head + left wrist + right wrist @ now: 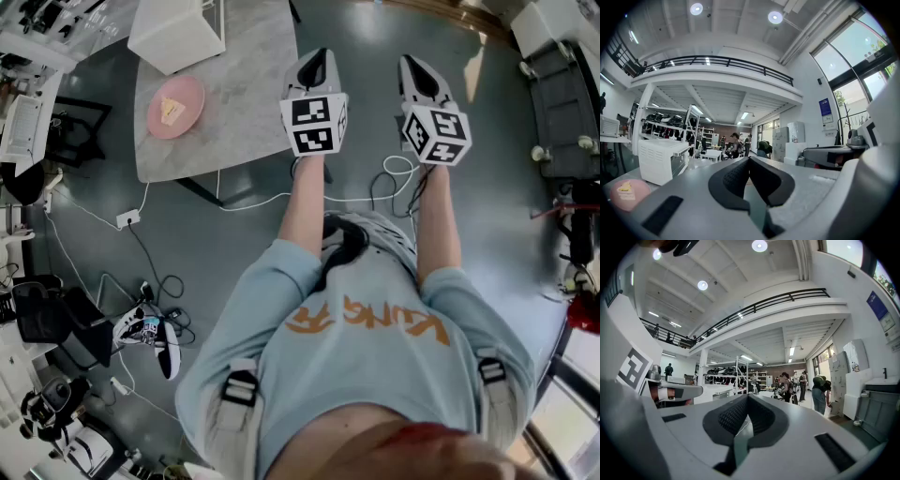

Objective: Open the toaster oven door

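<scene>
The white toaster oven (176, 30) stands at the far corner of a grey marble table (248, 103), its door closed as far as I can tell. In the left gripper view the oven (661, 160) is to the left, some way off. My left gripper (318, 58) is held over the table's right edge, jaws shut with nothing between them (749, 160). My right gripper (418, 67) hangs over the floor to the right of the table, also shut and empty (747, 398). Neither gripper touches the oven.
A pink plate (175, 106) with a slice of cake lies on the table in front of the oven. Cables (394, 178) and a power strip (128, 219) lie on the grey floor. Desks and gear crowd the left edge. People stand far off in the hall (819, 390).
</scene>
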Demonstrator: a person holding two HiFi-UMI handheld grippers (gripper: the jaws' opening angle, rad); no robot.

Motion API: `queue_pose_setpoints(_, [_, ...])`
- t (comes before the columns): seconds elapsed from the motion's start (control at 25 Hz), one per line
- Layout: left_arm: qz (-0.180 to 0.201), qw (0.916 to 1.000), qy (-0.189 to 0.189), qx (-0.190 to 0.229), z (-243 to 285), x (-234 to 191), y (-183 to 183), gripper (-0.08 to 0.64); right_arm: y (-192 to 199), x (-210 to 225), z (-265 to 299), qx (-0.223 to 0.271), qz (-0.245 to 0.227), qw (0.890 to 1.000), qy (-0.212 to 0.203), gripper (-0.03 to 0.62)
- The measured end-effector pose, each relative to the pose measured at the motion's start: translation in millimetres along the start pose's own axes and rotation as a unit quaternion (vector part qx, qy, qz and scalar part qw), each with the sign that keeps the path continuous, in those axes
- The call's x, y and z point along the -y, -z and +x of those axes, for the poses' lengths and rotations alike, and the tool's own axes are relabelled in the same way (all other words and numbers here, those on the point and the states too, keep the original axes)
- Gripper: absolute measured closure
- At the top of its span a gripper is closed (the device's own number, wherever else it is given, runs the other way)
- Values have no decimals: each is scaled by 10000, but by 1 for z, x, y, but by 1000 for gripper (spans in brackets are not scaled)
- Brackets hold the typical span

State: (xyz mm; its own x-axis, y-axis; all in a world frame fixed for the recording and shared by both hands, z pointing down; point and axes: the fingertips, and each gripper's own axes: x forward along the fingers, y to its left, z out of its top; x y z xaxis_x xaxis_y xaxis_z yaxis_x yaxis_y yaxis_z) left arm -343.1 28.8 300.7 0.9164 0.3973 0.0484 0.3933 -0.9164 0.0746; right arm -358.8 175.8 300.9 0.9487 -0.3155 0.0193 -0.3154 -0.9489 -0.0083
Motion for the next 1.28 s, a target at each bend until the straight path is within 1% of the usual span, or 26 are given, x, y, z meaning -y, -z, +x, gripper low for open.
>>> queue_pose_setpoints(0.12, [-5,10000,-6,-35,0,1,7,560,3,1,-2,16,-1,10000,-5,594])
queue_pose_setpoints(0.36, [-34,10000,-6,-18,0,-6,8,560,6,-1,1,8,-11,10000,18,594])
queue_pose_setpoints(0.48, [-60,10000,11,-18,1,-9,9,560,1,3,3,214,186,9994,177,594])
queue_pose_setpoints(0.52, [-71,10000,17,-19,3,-11,10,560,1,4,4,217,193,9993,224,594])
queue_pose_setpoints(0.64, [-111,9999,29,-24,6,-17,12,560,7,3,10,60,51,9995,308,594])
queue_pose_setpoints(0.88, [-182,9998,80,-31,11,-23,15,560,13,7,12,-42,25,9992,393,594])
queue_pose_setpoints(1.08, [-204,9998,47,30,23,-30,9,560,4,12,26,-4,-25,9994,355,594])
queue_pose_setpoints(1.28, [-244,9996,-80,130,40,-47,4,560,3,16,49,57,-113,9996,243,594])
